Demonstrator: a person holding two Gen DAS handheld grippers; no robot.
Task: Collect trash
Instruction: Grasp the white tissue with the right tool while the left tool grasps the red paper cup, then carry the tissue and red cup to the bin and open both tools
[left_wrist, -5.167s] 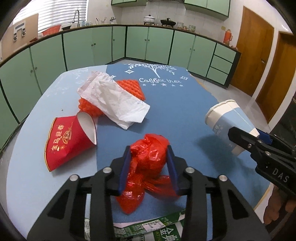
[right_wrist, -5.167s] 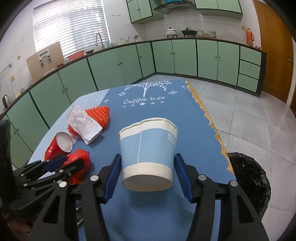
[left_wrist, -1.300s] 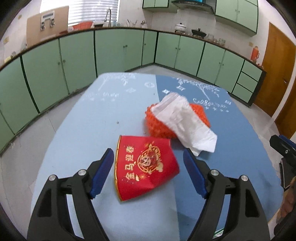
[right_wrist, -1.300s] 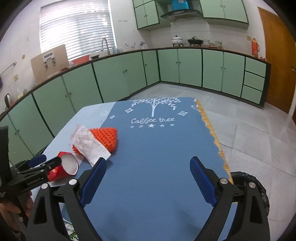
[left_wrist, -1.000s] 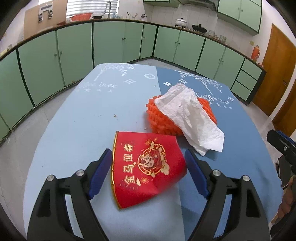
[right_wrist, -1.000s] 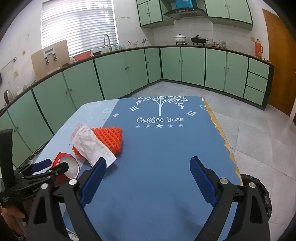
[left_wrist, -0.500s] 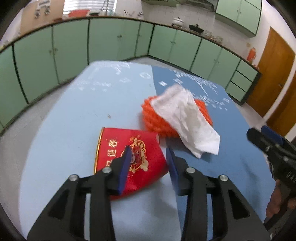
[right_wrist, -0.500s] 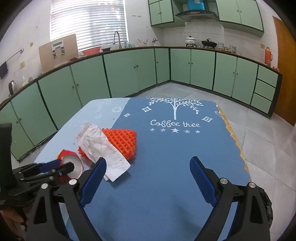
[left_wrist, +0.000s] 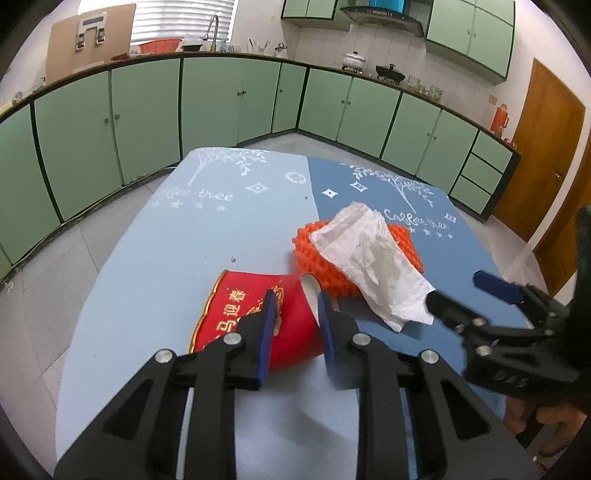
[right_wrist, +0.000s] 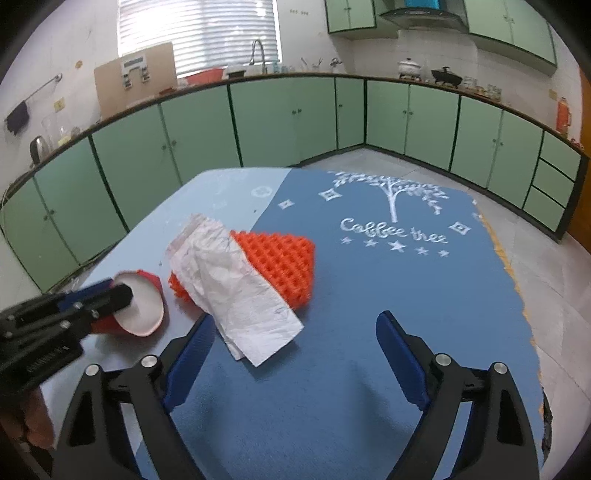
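Note:
A red paper cup (left_wrist: 255, 314) with gold print lies on its side on the light blue table; it also shows in the right wrist view (right_wrist: 142, 306). My left gripper (left_wrist: 293, 306) is shut on the cup near its rim. It also shows in the right wrist view (right_wrist: 107, 293). A crumpled white paper (left_wrist: 373, 258) lies over an orange foam net (left_wrist: 321, 269); both show in the right wrist view, paper (right_wrist: 236, 284) and net (right_wrist: 284, 262). My right gripper (right_wrist: 295, 334) is open and empty, just short of the paper's near end, and shows in the left wrist view (left_wrist: 465, 295).
The blue tablecloth (right_wrist: 388, 295) with white tree print covers the table's right half. Green cabinets (left_wrist: 221, 99) line the far walls. The rim of a black trash bin (right_wrist: 546, 417) shows at the table's right edge. A wooden door (left_wrist: 539, 147) is at right.
My left gripper closed on the red cup, which it straddled open a second ago. My right gripper moved in toward the white paper and stayed open.

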